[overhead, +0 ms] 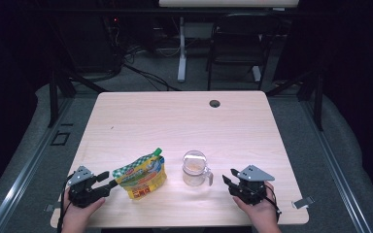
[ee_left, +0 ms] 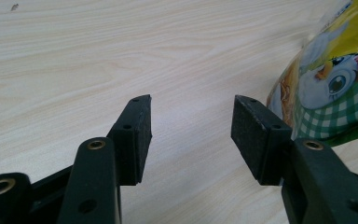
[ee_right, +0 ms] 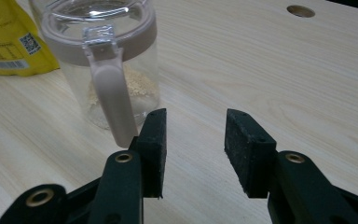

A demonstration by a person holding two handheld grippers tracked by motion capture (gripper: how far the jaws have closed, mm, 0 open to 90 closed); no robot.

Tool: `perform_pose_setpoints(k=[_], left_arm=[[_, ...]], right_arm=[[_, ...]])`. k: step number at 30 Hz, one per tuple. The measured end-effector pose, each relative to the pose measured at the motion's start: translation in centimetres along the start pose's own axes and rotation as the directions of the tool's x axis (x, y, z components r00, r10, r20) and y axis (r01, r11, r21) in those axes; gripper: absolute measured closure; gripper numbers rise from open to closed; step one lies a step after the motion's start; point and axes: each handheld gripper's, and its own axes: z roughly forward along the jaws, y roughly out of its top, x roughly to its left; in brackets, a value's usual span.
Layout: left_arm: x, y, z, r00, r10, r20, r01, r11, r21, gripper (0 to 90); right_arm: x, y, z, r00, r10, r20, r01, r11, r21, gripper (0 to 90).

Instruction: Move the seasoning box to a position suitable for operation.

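**Pouch and jug await pickup**

Both grippers, left (overhead: 108, 180) and right (overhead: 227, 178), sit w/ jaws spread, empty. Yellow spout pouch (overhead: 142, 173) stands near-left, beside the clear handled jug (overhead: 195, 168) (grains inside). Risk: a clumsy approach could tip the pouch or shove the jug.

One yellow pouch (overhead: 141, 176), one clear jug (overhead: 195, 169), two tongs, one table (overhead: 175, 121).

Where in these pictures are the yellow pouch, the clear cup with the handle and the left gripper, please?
yellow pouch (overhead: 142, 177), high view, middle of its printed front.
clear cup (ee_right: 103, 56), right gripper view, lid rim above the handle.
left gripper (ee_left: 191, 123), left gripper view, gap midway between its open fingertips.
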Motion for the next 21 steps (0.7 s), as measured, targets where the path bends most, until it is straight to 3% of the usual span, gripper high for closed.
perform_pose_setpoints(k=[21], left_arm=[[-0.2,-0.2,-0.6,0.9998,-0.021,0.003,0.021,0.9997,-0.011,49.4]], right_arm=[[1.7,0.8,1.5,0.9952,-0.025,-0.094,0.026,1.0,0.002,59.1]])
